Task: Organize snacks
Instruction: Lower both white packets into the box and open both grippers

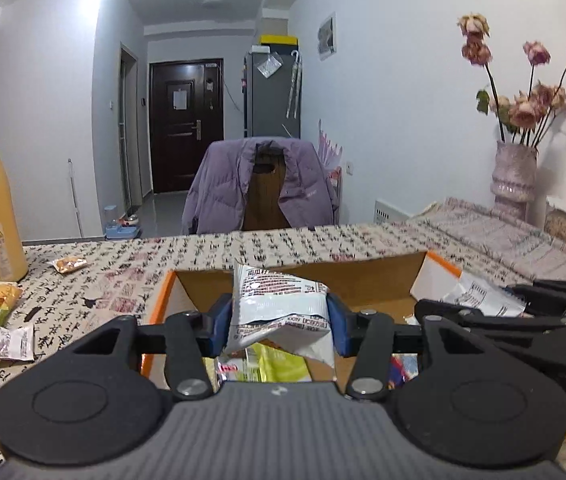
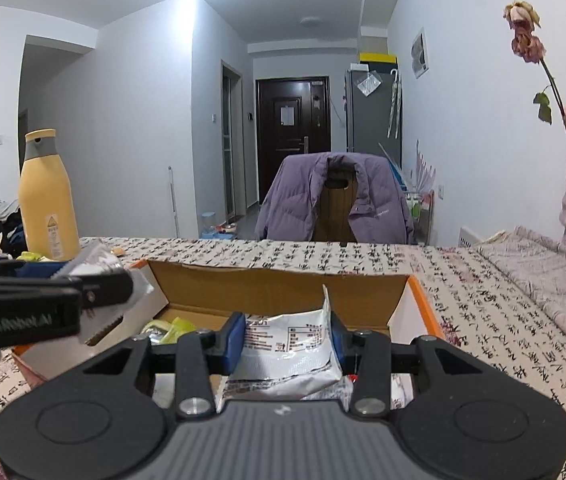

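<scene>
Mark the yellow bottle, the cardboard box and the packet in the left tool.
yellow bottle (image 2: 47, 204), right wrist view, middle of its body.
cardboard box (image 2: 275, 286), right wrist view, inner back wall.
packet in the left tool (image 1: 279, 300), left wrist view, its printed face.

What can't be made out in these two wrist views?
- Cardboard box contents: left wrist view, mostly hidden by the left gripper and its white packet.
- Box floor: right wrist view, covered by the right gripper and its silver packet.
- Packet print: blurred in both views.
</scene>
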A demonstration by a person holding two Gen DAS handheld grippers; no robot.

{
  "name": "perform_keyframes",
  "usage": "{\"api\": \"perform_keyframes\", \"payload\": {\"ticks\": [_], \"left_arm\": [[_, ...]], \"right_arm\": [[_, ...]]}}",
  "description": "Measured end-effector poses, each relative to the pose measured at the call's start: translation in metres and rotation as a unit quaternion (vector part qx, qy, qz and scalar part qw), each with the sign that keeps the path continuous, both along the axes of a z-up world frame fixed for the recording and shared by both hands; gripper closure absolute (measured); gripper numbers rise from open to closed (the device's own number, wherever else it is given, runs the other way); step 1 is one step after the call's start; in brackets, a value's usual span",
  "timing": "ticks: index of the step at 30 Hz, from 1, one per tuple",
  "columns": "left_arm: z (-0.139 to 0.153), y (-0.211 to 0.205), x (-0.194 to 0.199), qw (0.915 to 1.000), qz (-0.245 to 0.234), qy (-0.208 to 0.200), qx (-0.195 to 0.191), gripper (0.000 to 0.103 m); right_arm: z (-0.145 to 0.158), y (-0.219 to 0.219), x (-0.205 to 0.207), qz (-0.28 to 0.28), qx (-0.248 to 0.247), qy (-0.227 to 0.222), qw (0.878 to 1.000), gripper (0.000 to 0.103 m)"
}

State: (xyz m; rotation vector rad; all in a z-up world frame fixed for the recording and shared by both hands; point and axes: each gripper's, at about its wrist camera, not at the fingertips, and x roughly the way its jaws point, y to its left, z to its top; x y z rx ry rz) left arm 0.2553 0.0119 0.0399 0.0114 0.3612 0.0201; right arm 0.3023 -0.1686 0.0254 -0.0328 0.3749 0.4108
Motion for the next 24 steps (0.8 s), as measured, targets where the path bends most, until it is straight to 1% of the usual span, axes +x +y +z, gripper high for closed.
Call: {"api": "perform_keyframes", "payload": {"ticks": [5, 7, 8, 9, 10, 12, 13, 14, 15, 20, 24], "left_arm": [[-0.010, 0.001, 0.002, 0.9999, -0.005, 0.016, 0.001, 0.051], [-0.012, 0.004, 0.001, 0.9998, -0.006, 0.016, -0.004, 0.048], [-0.012, 0.005, 0.000, 0.9998, -0.007, 0.016, -0.008, 0.044], [-0.013, 0.007, -0.001, 0.9998, -0.005, 0.015, -0.013, 0.028], [-0.014, 0.009, -0.002, 0.9998, 0.001, 0.012, -0.015, 0.015], [-0.012, 0.009, -0.005, 0.9999, 0.006, 0.002, -0.013, 0.011], [-0.012, 0.010, -0.007, 0.9999, 0.009, -0.001, -0.012, 0.003], [-0.011, 0.010, -0.008, 0.9998, 0.012, -0.004, -0.013, 0.000], [-0.011, 0.011, -0.010, 0.9997, 0.018, -0.011, -0.015, 0.000], [-0.008, 0.013, -0.013, 0.9992, 0.025, -0.018, -0.024, 0.000], [-0.007, 0.012, -0.014, 0.9991, 0.028, -0.023, -0.024, 0.000]], "right_arm": [[-0.006, 0.004, -0.004, -0.005, -0.020, 0.004, 1.000, 0.061], [-0.008, 0.004, -0.005, -0.007, -0.024, 0.008, 1.000, 0.060], [-0.009, 0.004, -0.004, -0.011, -0.025, 0.011, 1.000, 0.061], [-0.010, 0.003, -0.003, -0.015, -0.026, 0.014, 0.999, 0.056], [-0.011, 0.003, -0.002, -0.017, -0.026, 0.019, 0.999, 0.050], [-0.013, 0.000, -0.001, -0.025, -0.024, 0.025, 0.999, 0.023], [-0.014, 0.000, -0.001, -0.030, -0.024, 0.025, 0.999, 0.017], [-0.014, -0.001, -0.001, -0.035, -0.024, 0.024, 0.999, 0.007], [-0.014, -0.001, -0.001, -0.039, -0.024, 0.024, 0.999, 0.000], [-0.015, -0.006, -0.002, -0.045, -0.020, 0.026, 0.998, 0.000], [-0.015, -0.009, 0.000, -0.045, -0.015, 0.024, 0.999, 0.000]]}}
